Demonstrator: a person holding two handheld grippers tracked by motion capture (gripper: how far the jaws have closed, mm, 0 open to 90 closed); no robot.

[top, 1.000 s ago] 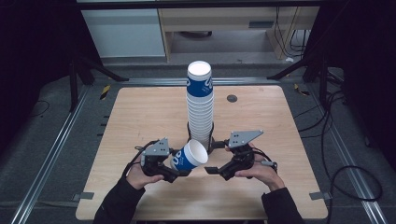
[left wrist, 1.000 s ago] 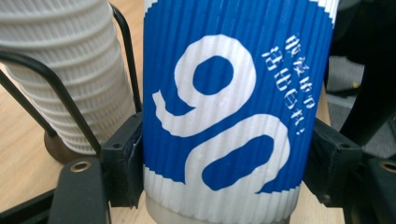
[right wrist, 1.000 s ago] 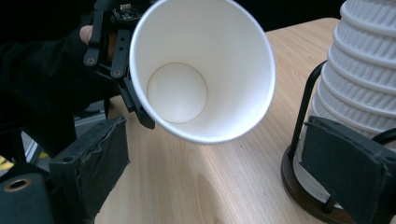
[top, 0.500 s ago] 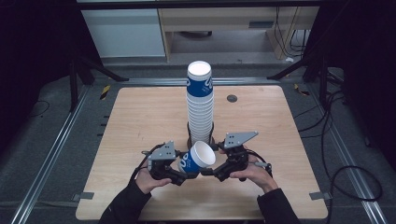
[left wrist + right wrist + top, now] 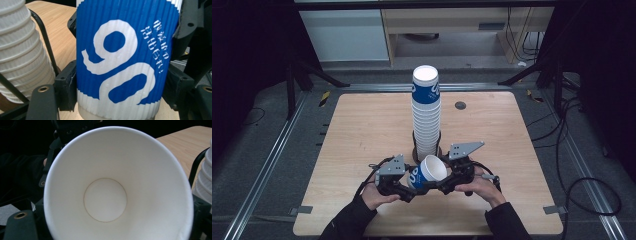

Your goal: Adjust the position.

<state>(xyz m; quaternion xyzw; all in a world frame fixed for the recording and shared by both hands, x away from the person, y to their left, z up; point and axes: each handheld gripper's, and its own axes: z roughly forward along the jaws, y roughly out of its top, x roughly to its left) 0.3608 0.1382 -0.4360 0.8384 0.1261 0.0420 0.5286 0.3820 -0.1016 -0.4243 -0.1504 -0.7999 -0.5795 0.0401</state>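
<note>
Left tool [image 5: 404,184] grips the blue-and-white cup [image 5: 426,172] around its ribbed wall, jaws pressed to either side; the cup lies tilted just above the surface [image 5: 362,130], near its front edge. Right tool [image 5: 447,182] meets the cup at its open mouth, but I cannot tell whether its jaws have closed on the rim. Behind stands the tall stack of cups [image 5: 427,112] in its wire holder. Too hard a squeeze would likely crush the thin wall; a careless swing could topple the stack.
</note>
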